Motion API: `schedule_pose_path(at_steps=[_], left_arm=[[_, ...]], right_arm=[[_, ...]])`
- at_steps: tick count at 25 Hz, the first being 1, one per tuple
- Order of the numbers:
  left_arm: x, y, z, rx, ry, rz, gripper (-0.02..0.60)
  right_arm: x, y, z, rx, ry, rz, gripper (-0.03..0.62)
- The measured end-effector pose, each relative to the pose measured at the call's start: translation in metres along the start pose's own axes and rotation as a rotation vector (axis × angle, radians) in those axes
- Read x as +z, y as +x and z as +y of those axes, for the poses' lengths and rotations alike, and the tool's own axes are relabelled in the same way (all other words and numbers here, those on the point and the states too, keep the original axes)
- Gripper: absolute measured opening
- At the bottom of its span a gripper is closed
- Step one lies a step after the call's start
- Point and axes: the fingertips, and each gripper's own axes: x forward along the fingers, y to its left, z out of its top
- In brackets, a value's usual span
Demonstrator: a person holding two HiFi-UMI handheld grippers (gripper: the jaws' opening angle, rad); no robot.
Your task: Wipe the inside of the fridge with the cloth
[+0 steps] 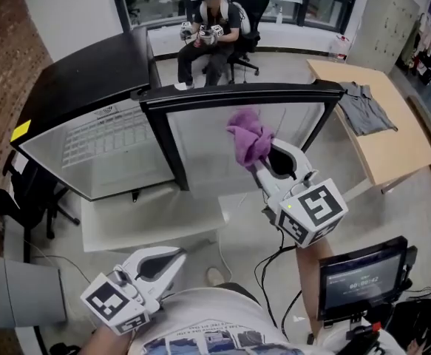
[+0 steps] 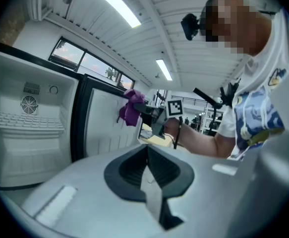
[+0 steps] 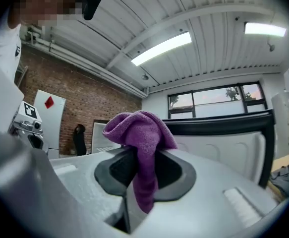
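Fridge (image 1: 97, 150) stands open with its door (image 1: 200, 139) swung wide, the right gripper (image 1: 262, 167) raised in front of that door with its 2 jaws clamped on the purple cloth (image 1: 248, 140), the left gripper (image 1: 177, 257) low, jaws together, empty.

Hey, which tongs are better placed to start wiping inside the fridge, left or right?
Right. The right tongs are shut on the purple cloth, up beside the open fridge. The left tongs are shut on nothing, low near the person's body.
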Motion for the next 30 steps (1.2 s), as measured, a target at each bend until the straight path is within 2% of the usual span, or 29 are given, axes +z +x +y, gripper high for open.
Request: schedule_pose_path(at_steps=[4, 12, 19, 30], left_arm=[[-0.004, -0.012, 0.004, 0.029, -0.01, 0.0, 0.006], [-0.007, -0.034, 0.012, 0.099, -0.023, -0.006, 0.006], [-0.006, -0.034, 0.01, 0.105, -0.031, -0.008, 0.006], [-0.007, 0.012, 0.001, -0.019, -0.021, 0.012, 0.006]], right_arm=[[-0.019, 0.037, 0.046, 0.108, 0.001, 0.03, 0.08], [-0.046, 0.084, 0.068, 0.169, -0.009, 0.059, 0.08], [-0.052, 0.074, 0.046, 0.106, -0.027, 0.079, 0.08], [-0.069, 0.023, -0.036, -0.095, -0.044, 0.121, 0.08]])
